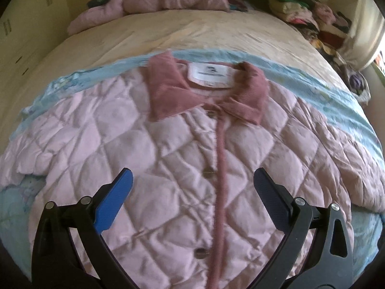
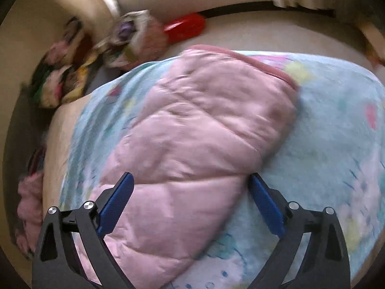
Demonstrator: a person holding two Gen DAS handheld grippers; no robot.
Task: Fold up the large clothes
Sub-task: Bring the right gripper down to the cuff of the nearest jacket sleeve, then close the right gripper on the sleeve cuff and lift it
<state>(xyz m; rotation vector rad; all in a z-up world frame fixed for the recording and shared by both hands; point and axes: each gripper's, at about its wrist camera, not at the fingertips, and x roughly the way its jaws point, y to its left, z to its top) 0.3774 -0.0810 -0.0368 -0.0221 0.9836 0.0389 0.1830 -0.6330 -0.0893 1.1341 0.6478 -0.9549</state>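
Note:
A pink quilted jacket (image 1: 168, 159) lies flat, front up and buttoned, on a light blue blanket (image 1: 312, 89) on the bed. Its darker pink corduroy collar (image 1: 168, 91) and white label point away from me. My left gripper (image 1: 192, 180) is open and empty, hovering above the jacket's chest beside the button placket. In the right wrist view one sleeve (image 2: 197, 130) stretches out over the blue blanket (image 2: 336, 125), its darker cuff (image 2: 264, 65) at the far end. My right gripper (image 2: 191, 183) is open and empty above the sleeve's near part.
A second pink quilted garment (image 1: 154, 2) lies crumpled at the far side of the beige bed sheet (image 1: 182, 31). A pile of mixed colourful clothes (image 1: 310, 12) sits at the far right, also seen in the right wrist view (image 2: 79, 72). A red object (image 2: 185, 25) lies on the floor.

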